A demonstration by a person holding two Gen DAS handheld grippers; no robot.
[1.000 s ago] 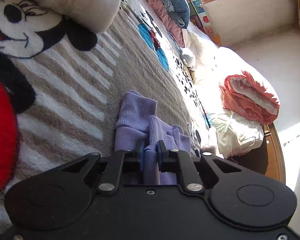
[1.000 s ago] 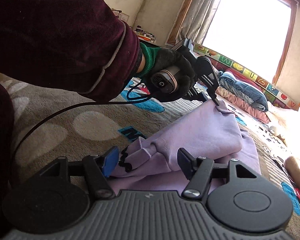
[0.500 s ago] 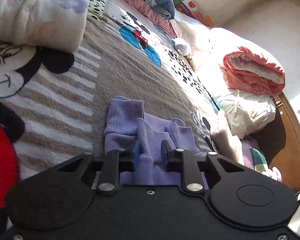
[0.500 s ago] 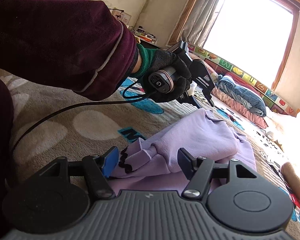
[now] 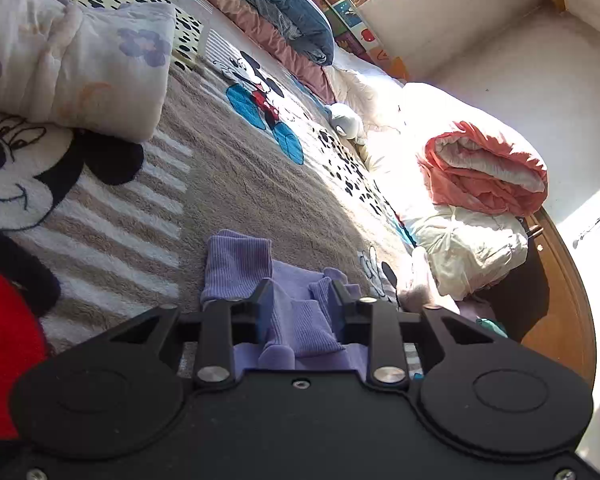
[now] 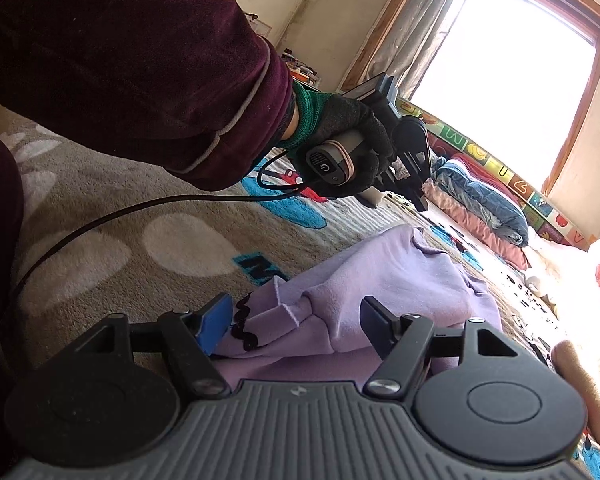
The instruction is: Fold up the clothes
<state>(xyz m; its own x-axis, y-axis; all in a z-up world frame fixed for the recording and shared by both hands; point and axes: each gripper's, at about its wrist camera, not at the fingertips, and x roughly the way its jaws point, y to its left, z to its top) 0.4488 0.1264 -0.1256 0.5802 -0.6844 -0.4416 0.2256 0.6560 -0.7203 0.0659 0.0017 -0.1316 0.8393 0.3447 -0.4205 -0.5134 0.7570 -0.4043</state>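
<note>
Maroon velvet sleeve (image 6: 132, 64), green-cuffed dark glove (image 6: 340, 128), black cable (image 6: 112, 216)

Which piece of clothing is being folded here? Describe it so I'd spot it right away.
Start from the big cartoon-mouse blanket covering the bed. Near its front edge, just ahead of both handheld tools, lies a bunched lilac sweatshirt with ribbed cuffs. It is the only purple garment there; the floral quilt and the coral bundle sit farther off.
</note>
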